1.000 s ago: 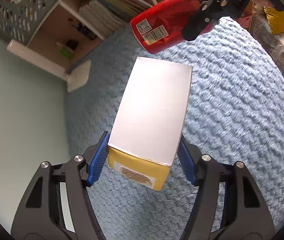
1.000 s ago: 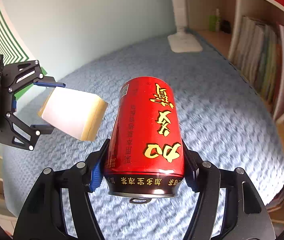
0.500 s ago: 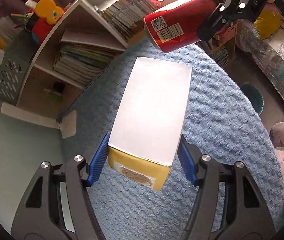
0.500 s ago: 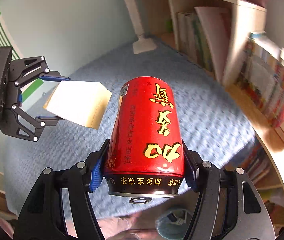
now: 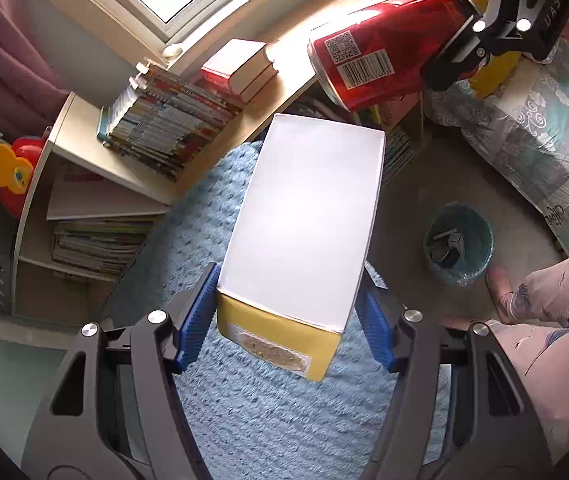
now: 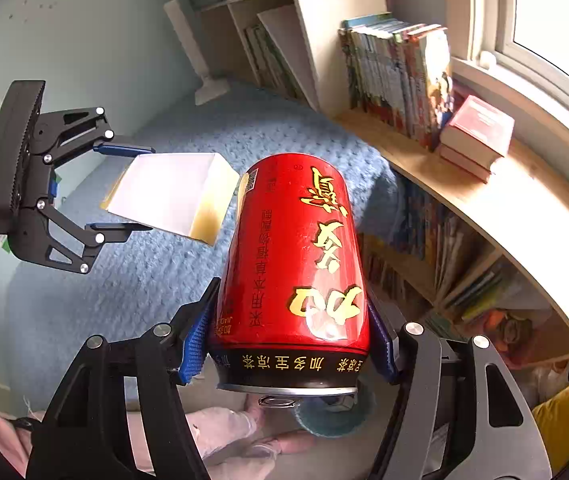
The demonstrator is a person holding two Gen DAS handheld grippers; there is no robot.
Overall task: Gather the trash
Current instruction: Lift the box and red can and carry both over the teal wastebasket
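My left gripper (image 5: 288,312) is shut on a white and yellow carton (image 5: 304,220), held in the air over the blue blanket (image 5: 264,400). It also shows in the right wrist view (image 6: 124,188) with the carton (image 6: 172,196). My right gripper (image 6: 288,344) is shut on a red drink can (image 6: 296,264), seen top right in the left wrist view (image 5: 380,64). A small teal trash bin (image 5: 458,246) stands on the floor below right, with dark items inside. In the right wrist view the bin (image 6: 332,420) is mostly hidden behind the can.
A bookshelf (image 5: 124,160) full of books (image 6: 400,76) and a window ledge (image 6: 524,216) run along the bed's far side. A patterned bed cover (image 5: 544,140) lies at right. The person's leg (image 5: 556,308) and foot (image 6: 244,436) are near the bin.
Both grippers have swung with their loads from over the blanket toward the bed's edge. The floor and the teal bin have come more fully into view.
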